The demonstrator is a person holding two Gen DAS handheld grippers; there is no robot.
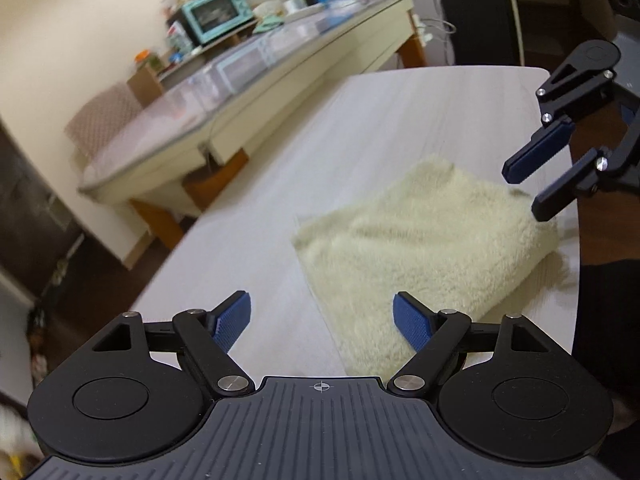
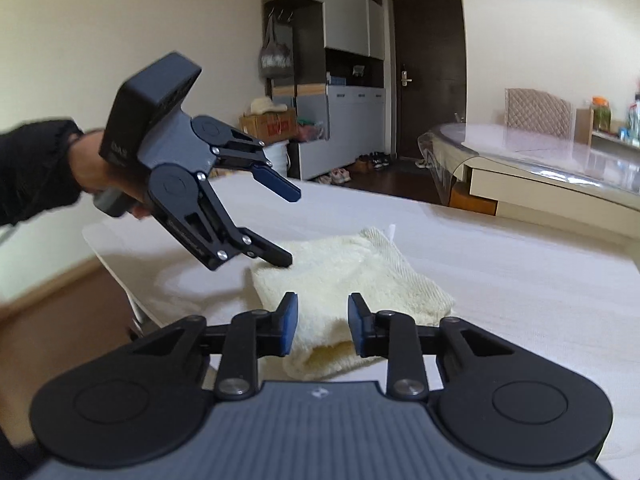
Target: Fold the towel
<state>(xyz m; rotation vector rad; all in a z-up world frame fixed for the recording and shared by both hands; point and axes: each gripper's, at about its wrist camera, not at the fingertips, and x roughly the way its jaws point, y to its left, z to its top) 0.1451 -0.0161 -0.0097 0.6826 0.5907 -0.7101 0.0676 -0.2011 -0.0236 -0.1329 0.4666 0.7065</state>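
A cream-coloured, fluffy terry towel lies on the pale wood-grain worktop, already doubled over into a thick, roughly square bundle with a rounded fold facing the right wrist camera. The left hand-held gripper hangs over the towel's near corner with its blue-padded jaws spread wide and nothing between them; in the right wrist view its lower finger looks close to the towel's edge, though whether it touches cannot be told. The right hand-held gripper stands at the opposite side with its jaws partly open, the towel's folded edge showing in the gap behind them, but the pads do not appear to press on the cloth. The towel looks light, soft and limp, with a grippy pile, so it should sag and slump between any two held points rather than keep its shape. The best hold is probably a pinch at two corners of one edge, catching all layers together so the bundle does not slide apart when lifted.
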